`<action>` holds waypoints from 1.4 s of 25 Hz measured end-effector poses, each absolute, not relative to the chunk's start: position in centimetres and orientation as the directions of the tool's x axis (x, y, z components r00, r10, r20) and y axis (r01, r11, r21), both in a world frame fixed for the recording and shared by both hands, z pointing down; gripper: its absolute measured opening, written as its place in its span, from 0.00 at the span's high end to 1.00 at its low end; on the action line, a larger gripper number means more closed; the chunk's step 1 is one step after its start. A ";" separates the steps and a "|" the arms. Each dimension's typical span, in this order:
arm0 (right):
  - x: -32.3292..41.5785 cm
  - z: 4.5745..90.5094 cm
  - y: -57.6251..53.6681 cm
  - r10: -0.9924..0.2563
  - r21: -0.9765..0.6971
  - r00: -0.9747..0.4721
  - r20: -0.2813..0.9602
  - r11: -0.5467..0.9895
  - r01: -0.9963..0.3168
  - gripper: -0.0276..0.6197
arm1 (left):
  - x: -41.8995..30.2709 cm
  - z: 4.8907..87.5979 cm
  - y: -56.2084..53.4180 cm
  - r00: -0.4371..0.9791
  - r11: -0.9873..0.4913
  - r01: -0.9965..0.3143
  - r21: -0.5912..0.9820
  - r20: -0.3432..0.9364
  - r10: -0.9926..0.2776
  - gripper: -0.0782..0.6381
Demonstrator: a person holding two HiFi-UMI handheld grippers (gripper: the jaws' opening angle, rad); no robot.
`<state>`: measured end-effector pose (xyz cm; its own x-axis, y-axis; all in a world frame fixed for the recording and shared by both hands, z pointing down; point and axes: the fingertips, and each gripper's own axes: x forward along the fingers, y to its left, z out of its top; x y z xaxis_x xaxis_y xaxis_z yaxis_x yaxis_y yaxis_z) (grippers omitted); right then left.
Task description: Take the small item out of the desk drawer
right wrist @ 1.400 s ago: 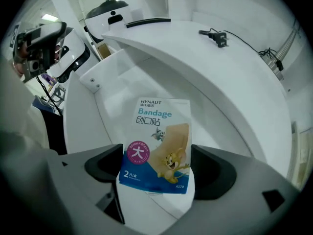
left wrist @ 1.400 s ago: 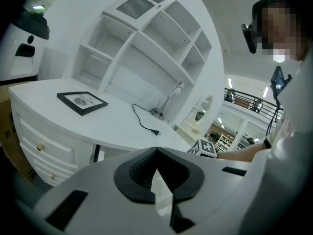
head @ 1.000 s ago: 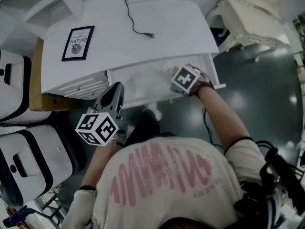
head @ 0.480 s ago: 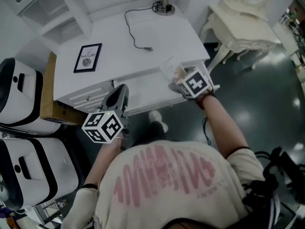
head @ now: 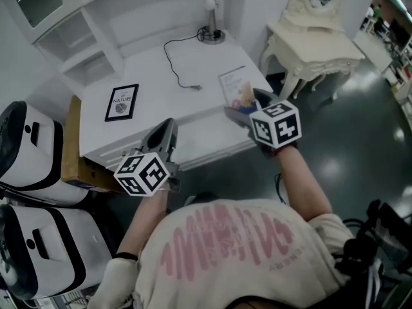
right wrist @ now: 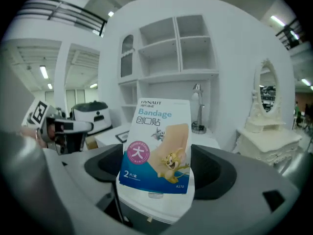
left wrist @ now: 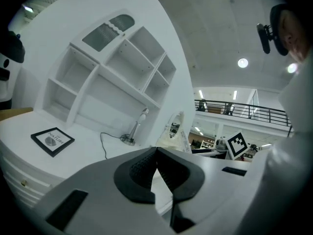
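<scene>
While right gripper [head: 247,109] pinches bandage packet [right wrist: 155,148] by lower edge over desk [head: 168,100], left gripper [left wrist: 156,156] closed, empty; packet likely light, floppy.

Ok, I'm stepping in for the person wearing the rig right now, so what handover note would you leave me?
Left claw: shut, empty, by the desk's front edge.
Right claw: shut on the bandage packet, held upright above the desk top.
Done: the packet is out of the drawer.
Left: probably set the packet down. The head view doesn't show whether the drawer is closed, so check it.
</scene>
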<state>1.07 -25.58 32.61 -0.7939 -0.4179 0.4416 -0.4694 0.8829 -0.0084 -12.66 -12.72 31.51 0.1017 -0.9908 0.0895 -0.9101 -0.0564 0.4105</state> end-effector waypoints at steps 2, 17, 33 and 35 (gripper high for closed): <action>1.3 29.8 -25.1 -0.421 -0.091 -0.836 0.353 0.873 -0.478 0.25 | -12.7 30.1 -13.0 0.125 -0.086 -0.907 0.411 0.068 -0.990 0.85; 0.3 20.7 -19.5 -0.604 -0.213 -0.795 0.056 0.771 -0.600 0.25 | -15.2 23.9 -12.5 0.338 -0.319 -0.868 0.380 -0.018 -0.941 0.85; -2.2 21.9 -13.5 -0.695 -0.238 -0.717 0.059 0.688 -0.686 0.25 | -18.6 24.4 -8.6 0.435 -0.411 -0.827 0.383 -0.025 -0.900 0.85; -2.4 21.9 -13.5 -0.701 -0.236 -0.710 0.066 0.681 -0.693 0.25 | -19.0 24.4 -8.6 0.438 -0.413 -0.824 0.387 -0.025 -0.898 0.85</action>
<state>-2.37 -13.48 21.94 -0.7104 -0.7007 0.0659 -0.6934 0.6809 -0.2355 -18.95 -8.60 24.42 0.4383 -0.8985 -0.0252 -0.8244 -0.4130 0.3870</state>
